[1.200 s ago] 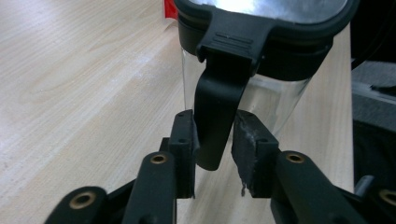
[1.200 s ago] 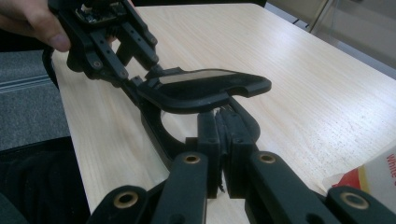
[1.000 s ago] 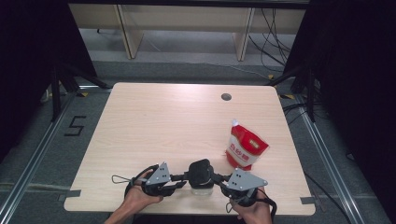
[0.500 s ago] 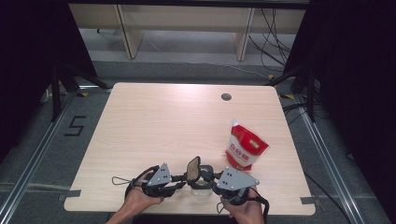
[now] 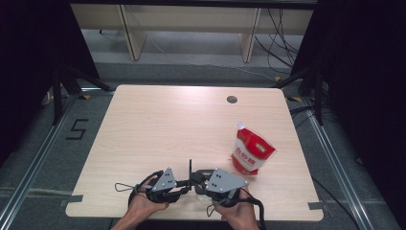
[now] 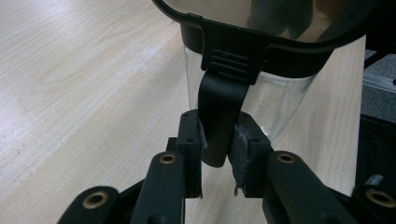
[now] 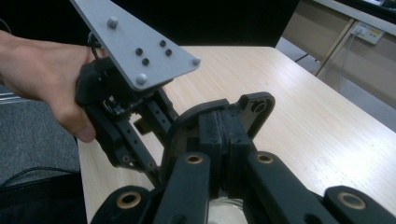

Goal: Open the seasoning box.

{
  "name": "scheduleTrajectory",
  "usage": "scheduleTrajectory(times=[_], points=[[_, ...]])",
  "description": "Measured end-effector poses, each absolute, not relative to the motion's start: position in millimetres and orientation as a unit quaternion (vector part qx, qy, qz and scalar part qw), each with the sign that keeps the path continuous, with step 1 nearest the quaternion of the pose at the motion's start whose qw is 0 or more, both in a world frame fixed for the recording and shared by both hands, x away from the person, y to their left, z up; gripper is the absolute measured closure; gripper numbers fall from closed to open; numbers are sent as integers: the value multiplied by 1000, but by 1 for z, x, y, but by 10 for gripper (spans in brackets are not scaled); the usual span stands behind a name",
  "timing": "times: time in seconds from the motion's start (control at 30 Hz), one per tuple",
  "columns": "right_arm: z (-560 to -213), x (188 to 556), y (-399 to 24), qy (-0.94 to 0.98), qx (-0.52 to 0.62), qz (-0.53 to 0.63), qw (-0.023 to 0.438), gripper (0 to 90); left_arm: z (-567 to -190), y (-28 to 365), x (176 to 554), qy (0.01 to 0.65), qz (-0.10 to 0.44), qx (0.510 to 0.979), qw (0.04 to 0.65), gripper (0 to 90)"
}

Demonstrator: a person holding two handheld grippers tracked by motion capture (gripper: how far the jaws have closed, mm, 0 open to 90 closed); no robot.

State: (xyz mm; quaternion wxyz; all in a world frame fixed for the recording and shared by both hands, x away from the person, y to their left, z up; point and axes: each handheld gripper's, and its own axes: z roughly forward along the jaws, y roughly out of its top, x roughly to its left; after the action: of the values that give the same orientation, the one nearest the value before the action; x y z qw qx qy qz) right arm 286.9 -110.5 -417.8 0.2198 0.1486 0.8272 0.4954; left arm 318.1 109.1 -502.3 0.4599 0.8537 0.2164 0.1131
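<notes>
high view looks down on the table [image 5: 158,120] from above; both gripper views sit close, sharing its near edge.

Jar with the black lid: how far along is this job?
Done: the lid stands up on edge over the clear jar. In hand: the left claw clamps the jar's black tab; the right claw grips the lid. Left: probably opening it fully; the red pouch sits untouched.

My table [image 5: 158,120] is pale wood grain with a smooth, faintly shiny finish. The jar [image 6: 261,100] has a clear glass-like wall, a matt black plastic rim and a glossy lid [image 6: 261,18]. My left gripper [image 6: 218,156] has matt black plastic jaws with brass-coloured pins. The pouch [image 5: 251,152] looks like glossy plastic film.
</notes>
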Motion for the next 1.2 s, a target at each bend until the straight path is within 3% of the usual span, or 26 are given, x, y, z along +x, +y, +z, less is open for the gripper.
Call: scheduleTrajectory(times=[0.63,0.9,1.07,1.2], points=[[-420,289,-99,831,134,495,215,894,-502,108,316,233,113,851,458,741],[-419,287,-107,828,142,499,215,846,-502,111,319,224,96,850,468,724],[-423,289,-131,820,163,501,224,796,-500,119,319,240,97,842,474,605],[-430,292,-161,806,198,511,224,697,-493,125,314,253,98,833,482,465]])
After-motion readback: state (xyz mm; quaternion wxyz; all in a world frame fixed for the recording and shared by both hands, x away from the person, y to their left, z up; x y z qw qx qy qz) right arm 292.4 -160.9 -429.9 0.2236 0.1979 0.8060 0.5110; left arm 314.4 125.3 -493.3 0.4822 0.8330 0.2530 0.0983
